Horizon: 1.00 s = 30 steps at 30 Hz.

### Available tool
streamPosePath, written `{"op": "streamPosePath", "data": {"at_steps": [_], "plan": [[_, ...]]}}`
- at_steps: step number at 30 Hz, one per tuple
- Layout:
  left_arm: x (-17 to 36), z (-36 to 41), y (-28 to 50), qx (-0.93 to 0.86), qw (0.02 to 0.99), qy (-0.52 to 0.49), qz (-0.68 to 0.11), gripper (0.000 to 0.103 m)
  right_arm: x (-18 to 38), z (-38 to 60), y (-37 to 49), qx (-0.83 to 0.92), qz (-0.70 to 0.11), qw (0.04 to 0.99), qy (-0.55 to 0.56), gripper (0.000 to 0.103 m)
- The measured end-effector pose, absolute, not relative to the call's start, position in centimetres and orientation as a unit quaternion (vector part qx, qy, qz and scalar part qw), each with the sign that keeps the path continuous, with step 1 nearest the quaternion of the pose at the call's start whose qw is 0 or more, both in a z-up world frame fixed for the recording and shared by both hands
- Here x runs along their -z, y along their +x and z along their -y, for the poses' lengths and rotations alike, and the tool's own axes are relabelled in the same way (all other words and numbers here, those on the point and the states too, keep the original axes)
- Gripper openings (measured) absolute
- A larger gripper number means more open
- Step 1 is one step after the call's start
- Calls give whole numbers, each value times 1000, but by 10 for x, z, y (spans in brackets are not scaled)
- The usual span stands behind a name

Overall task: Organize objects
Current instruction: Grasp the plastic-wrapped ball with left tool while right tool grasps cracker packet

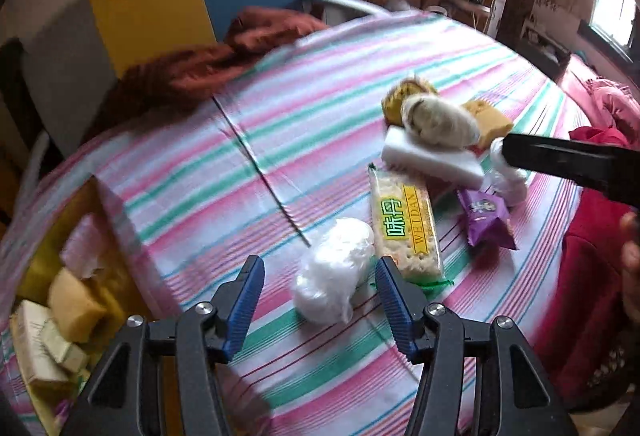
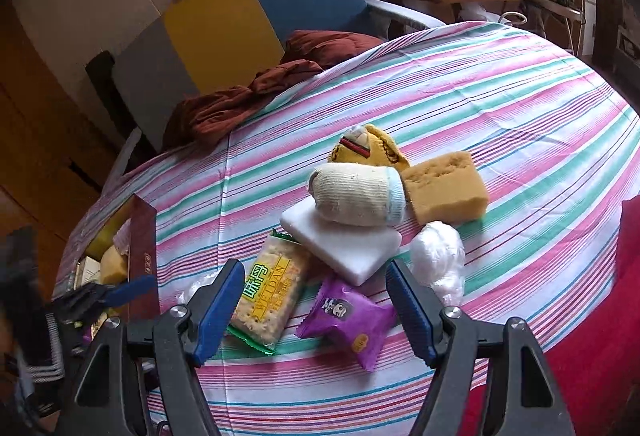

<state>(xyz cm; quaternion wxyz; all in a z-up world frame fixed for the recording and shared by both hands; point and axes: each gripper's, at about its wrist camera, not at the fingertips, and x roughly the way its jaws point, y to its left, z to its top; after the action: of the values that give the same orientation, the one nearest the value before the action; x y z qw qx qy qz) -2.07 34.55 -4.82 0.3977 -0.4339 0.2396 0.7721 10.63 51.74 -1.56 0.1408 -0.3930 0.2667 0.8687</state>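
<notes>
Reaching for the plastic ball (image 1: 334, 270)
Left gripper (image 1: 320, 296) fingers gape, not touching; ball sits between them; right gripper (image 2: 316, 306) gapes, empty, farther off.

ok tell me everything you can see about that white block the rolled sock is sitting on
The white block is a flat rectangular slab, plain white with a matte, foam-like look, rounded corners and no wrapper or print. It lies on the striped cloth in the middle of the pile. The rolled cream sock rests on its far part; its near corner overlaps the cracker packet. Neither tool touches it.
</notes>
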Motion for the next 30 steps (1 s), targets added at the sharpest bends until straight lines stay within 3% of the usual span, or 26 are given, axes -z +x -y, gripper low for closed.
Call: {"op": "streamPosePath", "data": {"at_steps": [3,4,5,19,30], "plan": [[65,-357,-28,-758,395,-460,-241,57,16,-519,107,-868,-272,139,-392,74],[72,-359,-31,-752,392,-474,-238,41,16,-519,107,-868,-273,139,-392,74],[76,-359,-32,-747,393,-481,-235,39,16,-518,106,-868,-273,138,-392,74],[28,-285,-13,-796,407,-432,-123,38,40,-474,53,-845,-221,81,-480,74],[7,-226,2,-813,407,-412,-68,38,86,-471,8,-801,-210,121,-547,74]]}}
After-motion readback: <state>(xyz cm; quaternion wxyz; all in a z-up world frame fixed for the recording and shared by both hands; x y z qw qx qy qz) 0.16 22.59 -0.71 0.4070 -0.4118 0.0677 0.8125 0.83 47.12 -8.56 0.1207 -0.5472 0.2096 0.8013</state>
